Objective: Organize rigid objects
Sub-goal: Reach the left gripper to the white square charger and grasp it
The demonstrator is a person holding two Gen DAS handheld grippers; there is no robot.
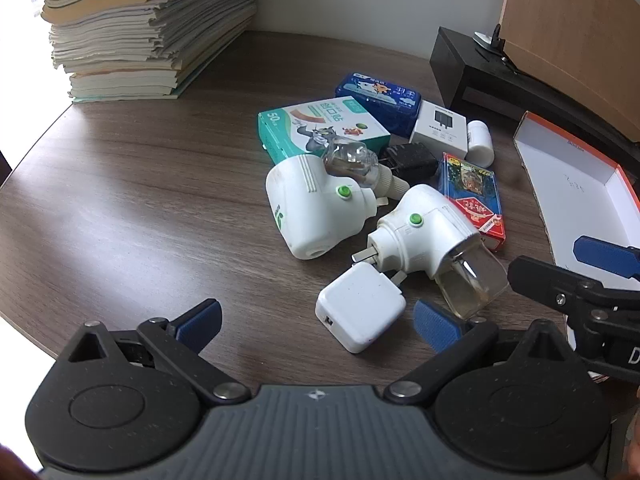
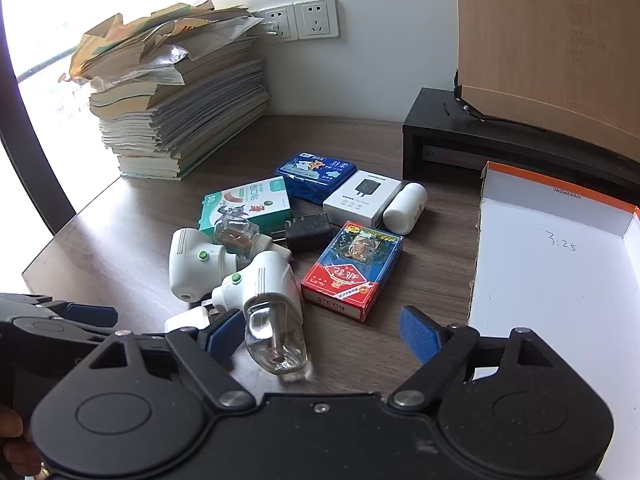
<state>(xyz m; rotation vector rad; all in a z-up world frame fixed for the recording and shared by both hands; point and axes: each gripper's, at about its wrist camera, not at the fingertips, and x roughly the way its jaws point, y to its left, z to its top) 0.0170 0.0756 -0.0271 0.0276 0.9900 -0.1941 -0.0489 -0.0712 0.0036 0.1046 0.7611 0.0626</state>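
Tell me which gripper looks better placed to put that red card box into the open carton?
Probably the right gripper: it is open, the red card box lies just ahead of it, and the open carton sits on its side. The left gripper, also open, faces the white charger.

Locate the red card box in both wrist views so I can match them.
Left wrist: the red card box lies right of centre, behind the nearer white plug-in with the clear bottle.
Right wrist: the red card box lies at centre, just right of that plug-in.
Shared landmark: the open white box with orange rim, right of the card box in both.
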